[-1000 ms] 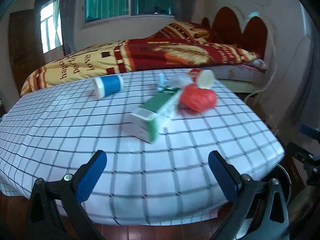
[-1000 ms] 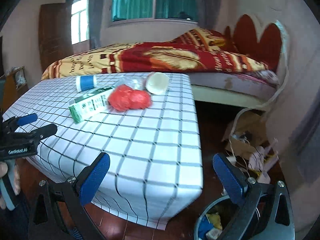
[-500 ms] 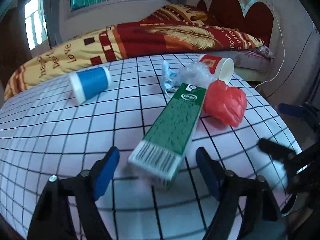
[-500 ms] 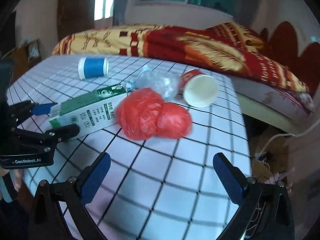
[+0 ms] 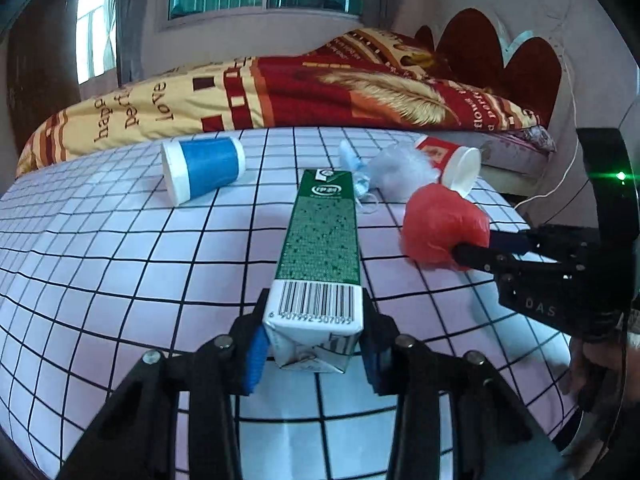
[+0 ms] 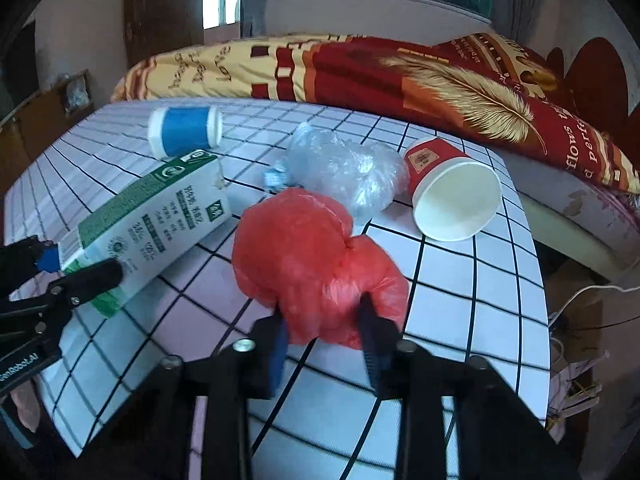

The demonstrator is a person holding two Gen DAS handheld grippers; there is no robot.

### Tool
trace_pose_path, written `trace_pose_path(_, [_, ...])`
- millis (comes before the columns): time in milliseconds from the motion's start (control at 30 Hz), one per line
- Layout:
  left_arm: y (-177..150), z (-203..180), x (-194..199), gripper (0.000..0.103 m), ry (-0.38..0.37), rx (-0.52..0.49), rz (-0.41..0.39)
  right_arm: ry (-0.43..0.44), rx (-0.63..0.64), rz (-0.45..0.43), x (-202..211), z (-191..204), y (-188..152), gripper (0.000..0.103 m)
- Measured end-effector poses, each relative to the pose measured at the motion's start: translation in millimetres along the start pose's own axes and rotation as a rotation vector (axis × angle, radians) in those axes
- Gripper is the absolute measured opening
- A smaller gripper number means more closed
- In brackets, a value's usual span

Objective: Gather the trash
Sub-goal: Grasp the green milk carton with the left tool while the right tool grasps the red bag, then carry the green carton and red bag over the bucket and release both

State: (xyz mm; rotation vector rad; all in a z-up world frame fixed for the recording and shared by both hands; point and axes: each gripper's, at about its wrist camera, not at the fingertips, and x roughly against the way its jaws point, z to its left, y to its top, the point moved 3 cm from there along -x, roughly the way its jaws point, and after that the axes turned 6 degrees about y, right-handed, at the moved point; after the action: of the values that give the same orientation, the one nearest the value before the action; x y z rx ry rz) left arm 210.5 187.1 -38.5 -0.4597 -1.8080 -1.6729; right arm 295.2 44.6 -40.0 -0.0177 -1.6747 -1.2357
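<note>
A green and white milk carton point(image 5: 320, 240) lies on the checked tablecloth point(image 5: 120, 280). My left gripper point(image 5: 314, 354) is shut on its barcode end; it also shows in the right wrist view point(image 6: 72, 268). My right gripper point(image 6: 324, 340) is shut on the near end of a crumpled red plastic bag point(image 6: 308, 260), which also shows in the left wrist view point(image 5: 440, 224). A blue paper cup point(image 5: 200, 168), a clear plastic bag point(image 6: 348, 172) and a red paper cup point(image 6: 448, 196) lie on their sides behind them.
A bed with a red and yellow quilt point(image 5: 320, 88) stands behind the table. The table's right edge point(image 6: 536, 280) drops to a floor with cables and clutter point(image 6: 576, 380). A wooden door point(image 6: 160, 12) is at the back left.
Both grippers moved forward over the table and closed. The left one took hold of the carton's end, the right one took hold of the red bag.
</note>
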Motion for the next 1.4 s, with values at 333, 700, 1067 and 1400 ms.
trace_pose_path(333, [0, -25, 32, 0.04, -0.051, -0.02, -0.044, -0.018, -0.075, -0.152, 85, -7, -32, 0.021])
trace_pose_path(700, [-15, -68, 71, 0.04, -0.116, -0.052, -0.071, -0.09, -0.156, -0.222, 162, -28, -77, 0.021])
trace_pose_path(1067, [-34, -129, 92, 0.04, -0.221, -0.134, -0.068, -0.171, -0.229, -0.238, 220, -54, -140, 0.021])
trace_pose_path(1400, [-51, -196, 98, 0.04, -0.33, -0.212, -0.041, -0.274, -0.331, -0.222, 259, -102, -200, 0.021])
